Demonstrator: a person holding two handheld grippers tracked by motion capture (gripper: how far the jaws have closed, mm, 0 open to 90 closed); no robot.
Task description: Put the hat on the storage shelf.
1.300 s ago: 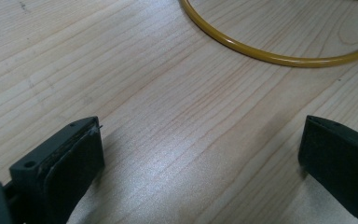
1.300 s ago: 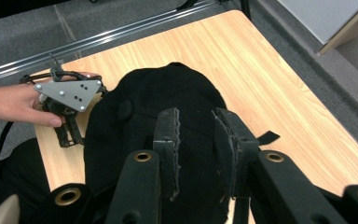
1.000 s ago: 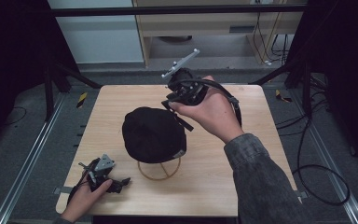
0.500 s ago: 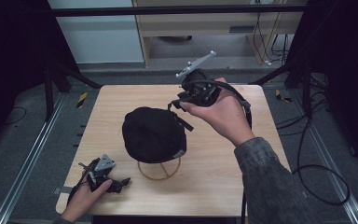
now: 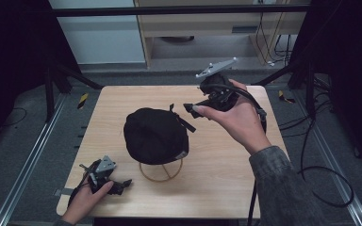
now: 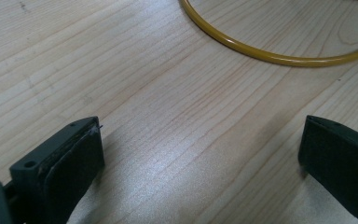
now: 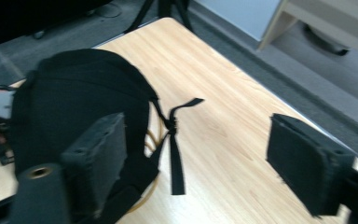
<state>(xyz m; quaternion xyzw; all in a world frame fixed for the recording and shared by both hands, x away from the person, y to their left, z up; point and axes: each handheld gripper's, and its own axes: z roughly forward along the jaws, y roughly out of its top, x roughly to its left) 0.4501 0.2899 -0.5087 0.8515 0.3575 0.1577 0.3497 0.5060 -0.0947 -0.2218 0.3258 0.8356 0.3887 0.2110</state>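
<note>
A black cap sits on a yellow wire stand in the middle of the wooden table. Its strap hangs loose at the back right. My right gripper hovers just right of the cap and points at it. Its jaws have just been opening and now stand wide, with nothing pressed between the pads. In the right gripper view the cap and the strap lie beyond the right gripper. My left gripper rests on the table at the front left, open, near the stand's yellow ring.
Bare wood lies to the right of the cap and along the table's far side. Dark frame posts flank the table and a floor rail runs on the left. A cable trails off the right side.
My right hand has moved to the right, away from the cap's back edge, and its jaws have opened. The strap now hangs free. The left hand has stayed put.
</note>
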